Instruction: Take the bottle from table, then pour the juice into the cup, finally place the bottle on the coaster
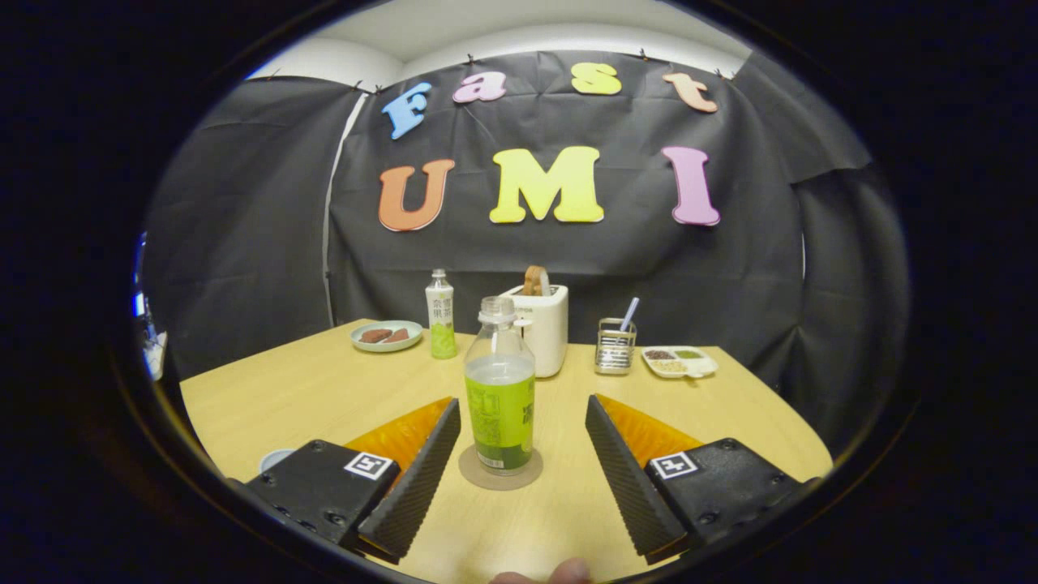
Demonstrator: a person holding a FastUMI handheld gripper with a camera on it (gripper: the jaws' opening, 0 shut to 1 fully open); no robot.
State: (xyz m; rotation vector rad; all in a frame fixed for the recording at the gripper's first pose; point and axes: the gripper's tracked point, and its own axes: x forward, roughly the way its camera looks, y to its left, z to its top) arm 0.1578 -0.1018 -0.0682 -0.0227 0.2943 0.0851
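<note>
setting: a staged recording booth dressed as a small dining or kitchen corner. walls: black cloth [243, 227] hung in folds and pinned along its top edge, with a pale ceiling above it. furniture: one light wooden table [324, 389] with a rounded edge. tabletop props, along the far side: a white toaster [545, 328] with a slice of bread standing in its slot; a green plate [388, 335] with brown food; a tall drink bottle [440, 315]; a metal wire holder [615, 346]; a white divided dish [679, 362] of small foods. nearer: an open juice bottle [499, 389] standing on a round coaster [500, 478].
</note>
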